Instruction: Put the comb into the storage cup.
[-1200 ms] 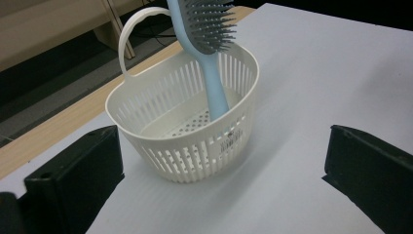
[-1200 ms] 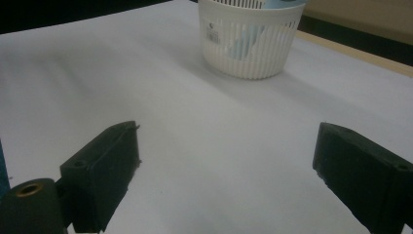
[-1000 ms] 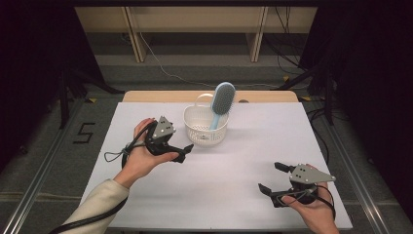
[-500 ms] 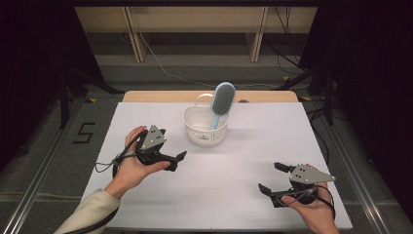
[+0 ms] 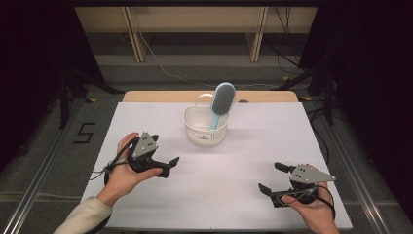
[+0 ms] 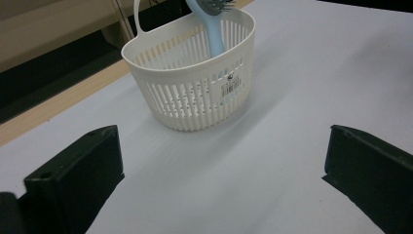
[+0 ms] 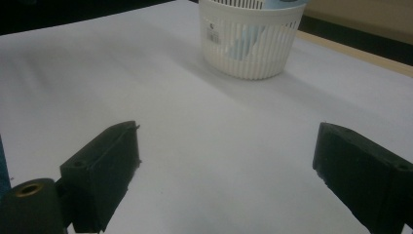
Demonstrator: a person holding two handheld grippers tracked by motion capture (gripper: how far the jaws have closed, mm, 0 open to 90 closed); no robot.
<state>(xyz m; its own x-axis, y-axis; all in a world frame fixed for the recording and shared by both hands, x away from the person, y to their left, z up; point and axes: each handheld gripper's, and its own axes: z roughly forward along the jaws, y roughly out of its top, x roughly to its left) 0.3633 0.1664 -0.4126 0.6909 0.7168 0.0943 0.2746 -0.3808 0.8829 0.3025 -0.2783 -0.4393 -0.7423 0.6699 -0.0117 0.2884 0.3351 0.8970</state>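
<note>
Since a second ago, the left gripper [image 5: 168, 165] has drawn back from the white basket [image 5: 205, 127] toward 7 o'clock, fingers spread wide and empty. Right gripper [image 5: 271, 178] rests at 5 o'clock, fingers likewise apart. A blue hairbrush [image 5: 222, 101] stands tilted in the basket at the worktop's [image 5: 229, 165] 12 o'clock.

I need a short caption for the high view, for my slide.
Two open grippers, left gripper and right gripper, face a white basket holding a blue hairbrush.
</note>
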